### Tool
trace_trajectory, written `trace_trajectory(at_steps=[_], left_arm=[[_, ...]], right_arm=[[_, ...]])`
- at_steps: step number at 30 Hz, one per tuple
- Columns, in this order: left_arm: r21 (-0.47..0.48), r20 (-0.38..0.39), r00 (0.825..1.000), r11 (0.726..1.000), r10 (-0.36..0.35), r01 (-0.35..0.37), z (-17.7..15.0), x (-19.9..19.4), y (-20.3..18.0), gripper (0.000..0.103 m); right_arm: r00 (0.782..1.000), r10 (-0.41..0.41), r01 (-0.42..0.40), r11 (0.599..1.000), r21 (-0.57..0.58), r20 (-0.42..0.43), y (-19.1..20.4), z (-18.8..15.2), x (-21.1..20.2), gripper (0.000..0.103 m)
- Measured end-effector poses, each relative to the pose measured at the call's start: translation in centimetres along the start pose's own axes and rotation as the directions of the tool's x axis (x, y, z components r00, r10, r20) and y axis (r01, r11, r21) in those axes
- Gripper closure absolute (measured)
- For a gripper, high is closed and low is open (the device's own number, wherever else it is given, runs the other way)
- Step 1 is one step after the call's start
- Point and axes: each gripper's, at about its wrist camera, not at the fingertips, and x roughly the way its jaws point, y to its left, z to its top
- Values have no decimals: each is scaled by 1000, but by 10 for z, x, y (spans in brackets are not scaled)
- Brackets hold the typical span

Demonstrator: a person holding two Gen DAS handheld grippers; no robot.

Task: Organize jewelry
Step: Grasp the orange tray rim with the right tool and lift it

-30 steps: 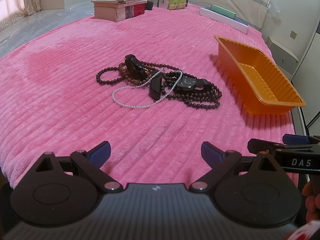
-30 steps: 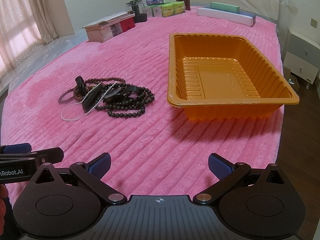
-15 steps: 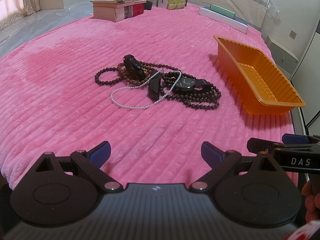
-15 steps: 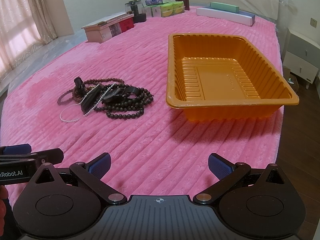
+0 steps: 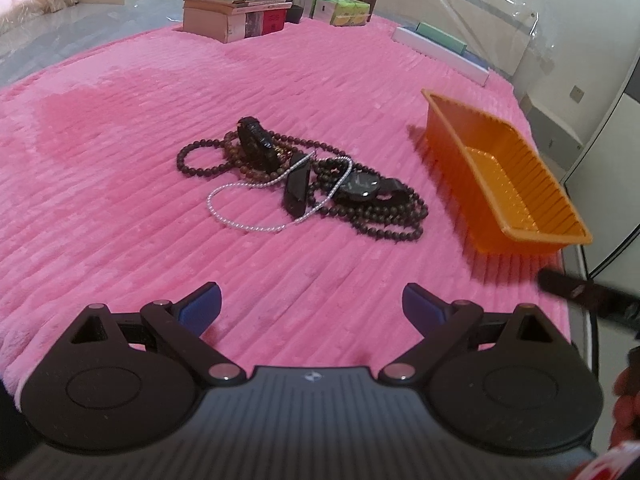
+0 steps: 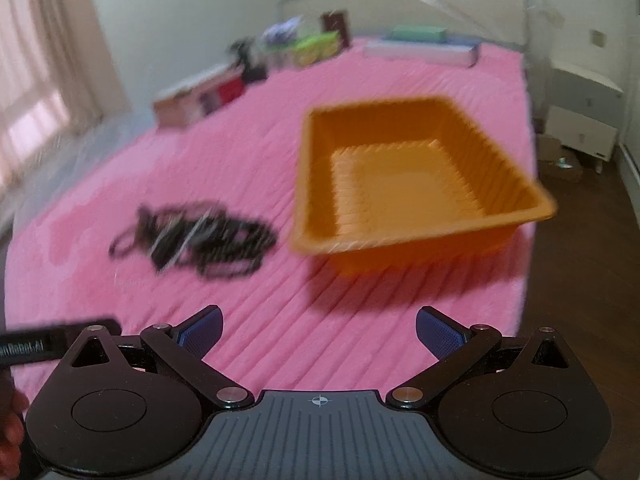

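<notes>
The jewelry pile (image 5: 304, 184) lies tangled ahead of the left gripper (image 5: 311, 306), whose jaws gape wide and empty. Its long axis runs from ahead-left toward the orange tray (image 5: 516, 236) at right. The right gripper (image 6: 318, 332), spread wide too, faces the tray. Snagged strands, I judge, could drag the whole heap along.

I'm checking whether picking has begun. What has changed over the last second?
Only the right claw has moved: its view is now motion-blurred and the orange tray looks tilted in it, so it is swinging. Nothing was grasped or released. The left claw stays open, and the jewelry pile lies beside the tray on the pink blanket as before.
</notes>
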Motion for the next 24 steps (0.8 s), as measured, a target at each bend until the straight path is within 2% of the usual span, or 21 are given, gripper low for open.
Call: trace_trajectory(at_steps=[5, 10, 13, 15, 24], left_arm=[[-34, 1, 999, 998, -53, 53, 8, 6, 5, 6], [-47, 10, 998, 997, -67, 67, 12, 14, 4, 6], [-33, 44, 998, 998, -54, 56, 12, 18, 2, 6], [-21, 55, 997, 998, -57, 58, 12, 22, 1, 6], [27, 83, 994, 997, -78, 76, 16, 40, -7, 6]], right_arm=[[988, -65, 52, 994, 94, 142, -47, 30, -25, 1], [974, -139, 122, 987, 105, 179, -95, 59, -19, 2], [976, -141, 130, 988, 80, 165, -117, 69, -4, 20], [982, -125, 115, 990, 76, 140, -130, 69, 9, 23], [997, -53, 47, 993, 108, 47, -160, 66, 59, 56]])
